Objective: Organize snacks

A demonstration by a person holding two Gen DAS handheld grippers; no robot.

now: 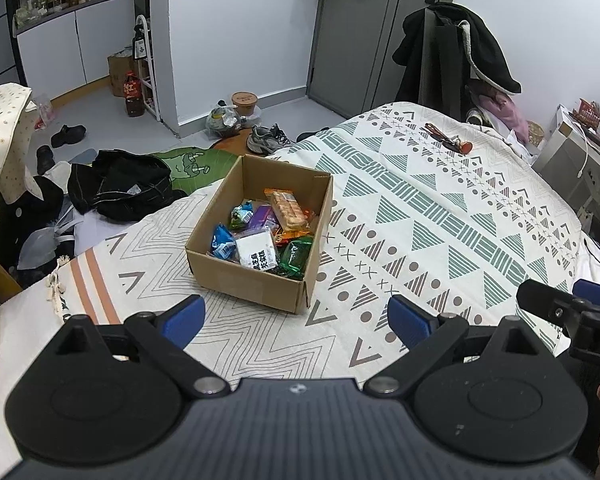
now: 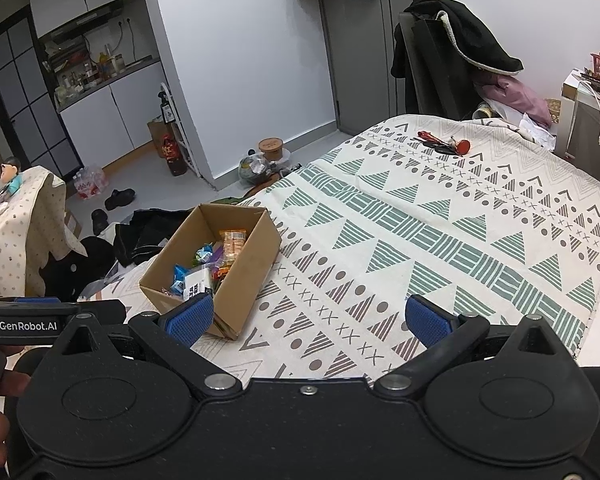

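A brown cardboard box stands on the patterned cloth and holds several wrapped snacks: an orange biscuit pack, a white packet with black print, a green pack and a blue one. My left gripper hovers open just in front of the box, nothing between its fingers. My right gripper is open and empty too, its left fingertip overlapping the box's near corner in view.
Red-handled tools and keys lie at the cloth's far end. A chair draped with a dark coat stands behind. Black bag, shoes and bottles litter the floor to the left. The cloth's edge drops off just left of the box.
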